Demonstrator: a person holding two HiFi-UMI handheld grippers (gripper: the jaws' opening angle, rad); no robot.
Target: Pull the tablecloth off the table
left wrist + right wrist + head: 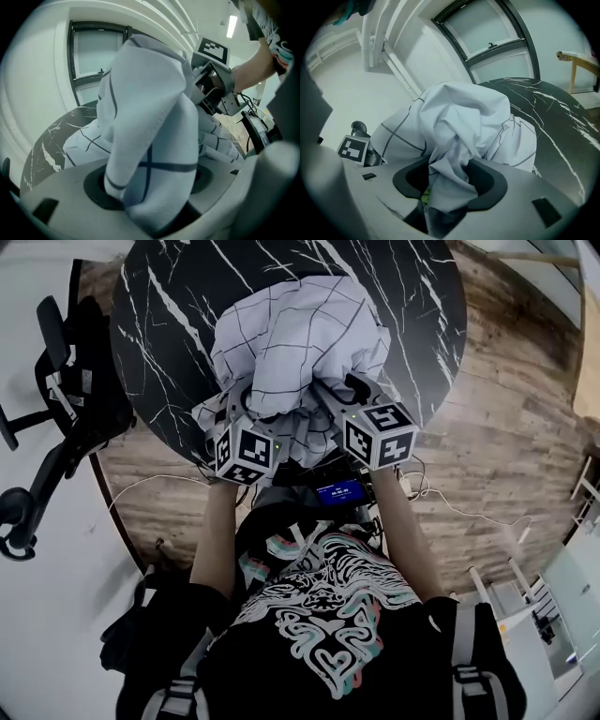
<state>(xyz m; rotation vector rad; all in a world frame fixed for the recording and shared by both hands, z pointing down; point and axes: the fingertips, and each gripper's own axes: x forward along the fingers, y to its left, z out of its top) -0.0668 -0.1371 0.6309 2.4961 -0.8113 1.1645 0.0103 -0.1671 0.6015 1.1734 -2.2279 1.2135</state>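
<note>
The head view alone shows the whole layout: a round black marble tabletop (187,296) with white veins, and the checked white tablecloth (300,343) gathered into a heap on its near half, with dark stone bare all round it. The two gripper views show the grips themselves. The left claw (150,185) is pinching a thick rolled fold of the cloth, which fills the gap from pad to pad. The right claw (447,183) is pinching a crumpled bunch of the cloth between its black pads. Each gripper view also catches the other gripper's marker cube beside the heap, and a dark-framed window (497,37) in the white wall beyond the table.

A black office chair (56,381) stands on the wooden floor (506,381) just left of the table. Thin cables (450,507) trail over the boards at the right. A small blue-lit screen (340,491) sits at the person's chest; its writing is too small to read. The cubes bear only black-and-white square patterns.
</note>
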